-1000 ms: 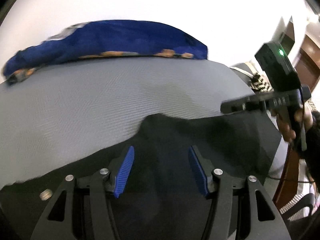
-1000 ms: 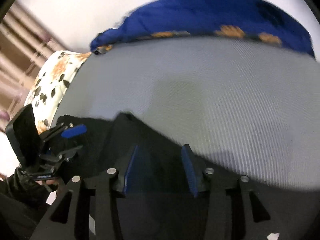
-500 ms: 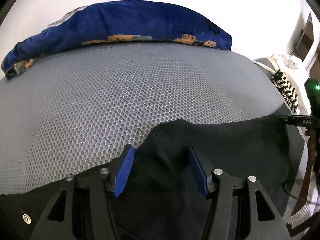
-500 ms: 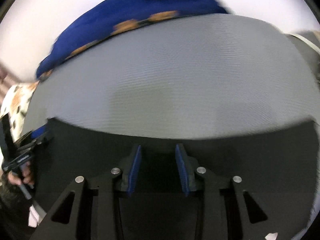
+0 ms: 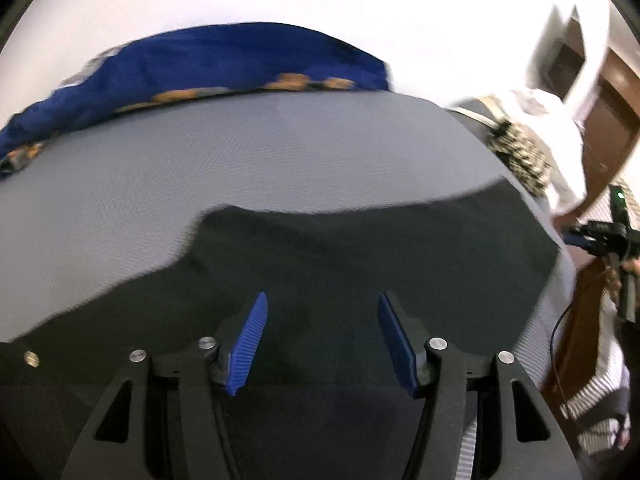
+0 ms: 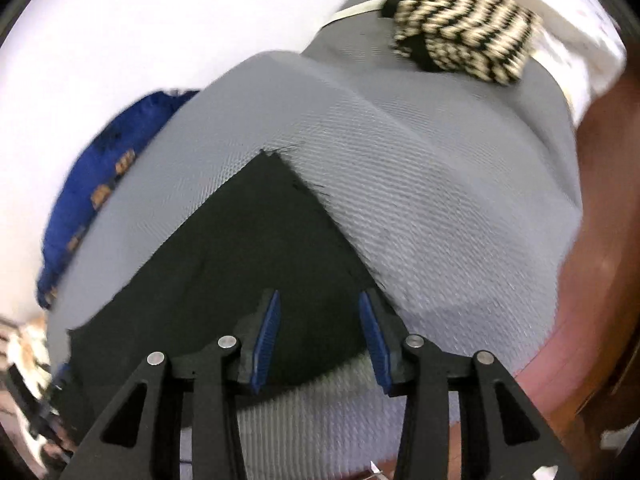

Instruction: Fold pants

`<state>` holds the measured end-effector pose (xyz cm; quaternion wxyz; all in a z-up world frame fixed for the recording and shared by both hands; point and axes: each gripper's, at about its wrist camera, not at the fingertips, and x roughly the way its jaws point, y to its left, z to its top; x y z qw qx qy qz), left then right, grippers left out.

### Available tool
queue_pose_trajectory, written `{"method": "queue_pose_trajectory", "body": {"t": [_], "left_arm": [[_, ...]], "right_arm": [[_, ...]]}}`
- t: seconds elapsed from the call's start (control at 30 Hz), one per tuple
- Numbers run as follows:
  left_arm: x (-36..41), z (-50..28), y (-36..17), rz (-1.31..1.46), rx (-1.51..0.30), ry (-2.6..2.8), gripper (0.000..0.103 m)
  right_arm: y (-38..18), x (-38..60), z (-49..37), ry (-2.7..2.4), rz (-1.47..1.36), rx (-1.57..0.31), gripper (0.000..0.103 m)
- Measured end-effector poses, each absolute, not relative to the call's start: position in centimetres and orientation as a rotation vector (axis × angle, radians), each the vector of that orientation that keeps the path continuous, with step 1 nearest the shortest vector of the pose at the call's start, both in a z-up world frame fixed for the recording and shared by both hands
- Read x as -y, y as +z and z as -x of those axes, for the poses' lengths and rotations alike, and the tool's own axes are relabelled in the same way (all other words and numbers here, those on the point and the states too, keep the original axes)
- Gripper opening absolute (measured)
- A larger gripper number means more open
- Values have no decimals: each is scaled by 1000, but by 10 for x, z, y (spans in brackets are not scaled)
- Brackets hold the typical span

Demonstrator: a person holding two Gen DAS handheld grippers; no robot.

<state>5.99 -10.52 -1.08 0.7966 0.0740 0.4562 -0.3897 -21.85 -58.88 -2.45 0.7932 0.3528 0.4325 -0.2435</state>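
far edge: blocked by blue blanket (image 5: 208, 64) | right end: striped cloth (image 6: 460, 52) | between: open grey mattress (image 5: 280, 152)

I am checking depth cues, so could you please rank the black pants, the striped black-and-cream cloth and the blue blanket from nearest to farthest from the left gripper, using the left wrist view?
1. Black pants, under the left gripper.
2. Striped cloth, far right.
3. Blue blanket, far edge.

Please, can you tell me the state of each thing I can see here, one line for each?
Black pants: spread flat on the grey mattress, not folded.
Left gripper: open, empty.
Right gripper: open, empty.
Blue blanket: bunched along the far edge.
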Motion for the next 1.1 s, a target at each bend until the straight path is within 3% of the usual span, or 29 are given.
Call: {"method": "queue_pose_trajectory", "body": {"t": [0.37,1.03,1.1], "left_arm": [[159,-13,-23,-246,-1037,-945,59],[164,-5,-42,-261,-1097,-908,59],[164,-6,-42,-258,-1100,-905,59]], "right_arm": [[-61,596,238,-497,-940,-881,31],[-72,614,243,-463,-1059,-769,28],[-74,617,241,-454,-1088,-746,22]]}}
